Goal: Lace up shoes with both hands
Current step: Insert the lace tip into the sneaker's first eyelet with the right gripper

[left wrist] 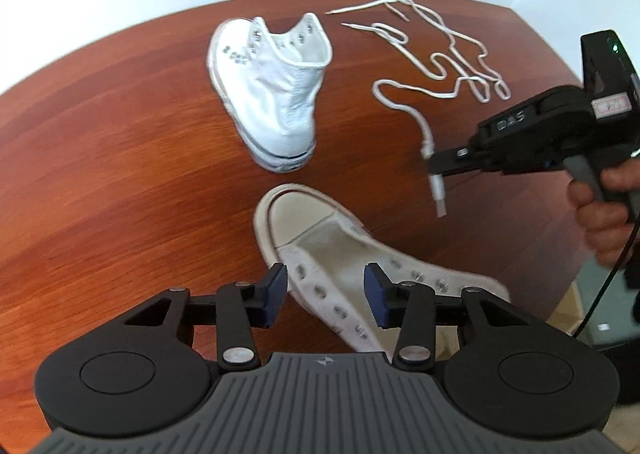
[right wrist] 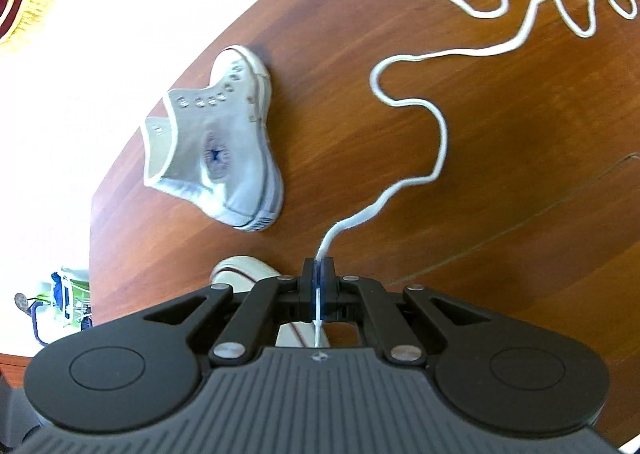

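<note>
L tongs (left wrist: 326, 296) released over near shoe (left wrist: 340, 250), R tongs (right wrist: 319, 286) clenched on lace (right wrist: 432, 142), star patch (right wrist: 216, 156) only R view

On a reddish wooden table (left wrist: 120, 142) the left gripper (left wrist: 325, 294) hangs over the near white high-top shoe (left wrist: 340, 254), its blue-padded jaws apart on either side of the unlaced eyelet rows, not pressing them; a second white shoe (left wrist: 272, 94) lies further off on its side; at right a hand (left wrist: 604, 214) holds the right gripper (left wrist: 434, 170), clamped on the end of a white lace (left wrist: 436, 54); the rest of it trails in loops across the table.
</note>
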`<state>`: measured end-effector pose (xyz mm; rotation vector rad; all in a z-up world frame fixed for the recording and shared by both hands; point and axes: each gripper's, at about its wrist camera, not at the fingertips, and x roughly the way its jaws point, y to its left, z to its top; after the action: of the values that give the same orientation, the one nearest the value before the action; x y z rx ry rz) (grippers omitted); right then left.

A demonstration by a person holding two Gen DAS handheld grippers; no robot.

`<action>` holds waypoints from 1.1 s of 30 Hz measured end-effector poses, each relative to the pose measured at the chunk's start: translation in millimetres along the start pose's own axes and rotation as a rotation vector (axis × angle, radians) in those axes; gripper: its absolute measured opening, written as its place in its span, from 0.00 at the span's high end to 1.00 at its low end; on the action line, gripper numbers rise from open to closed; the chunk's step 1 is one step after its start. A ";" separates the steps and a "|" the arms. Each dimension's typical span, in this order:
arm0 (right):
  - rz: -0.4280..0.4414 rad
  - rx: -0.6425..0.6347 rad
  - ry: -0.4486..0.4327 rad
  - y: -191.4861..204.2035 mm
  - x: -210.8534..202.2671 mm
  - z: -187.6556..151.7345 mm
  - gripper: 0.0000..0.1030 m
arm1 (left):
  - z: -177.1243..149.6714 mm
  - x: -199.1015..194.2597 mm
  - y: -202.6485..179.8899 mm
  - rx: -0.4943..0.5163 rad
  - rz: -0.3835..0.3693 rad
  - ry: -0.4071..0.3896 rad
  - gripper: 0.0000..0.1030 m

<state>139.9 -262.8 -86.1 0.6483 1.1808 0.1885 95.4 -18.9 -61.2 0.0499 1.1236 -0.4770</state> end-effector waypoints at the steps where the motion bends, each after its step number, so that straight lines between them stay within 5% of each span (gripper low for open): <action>1: 0.003 -0.003 -0.004 4.6 2.1 -1.6 0.99 | 3.9 5.2 -1.3 0.025 -0.004 0.007 0.57; 8: 0.024 -0.004 -0.037 24.5 9.6 -7.1 0.99 | 12.5 36.0 -10.0 0.112 -0.048 0.082 0.74; 33: -0.029 -0.026 -0.049 34.5 41.4 -17.7 0.99 | 29.3 85.7 -5.0 0.236 -0.100 0.185 0.75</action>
<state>146.6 -209.3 -103.7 0.6096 1.1384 0.1620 147.8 -60.8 -122.2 0.2487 1.2504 -0.7041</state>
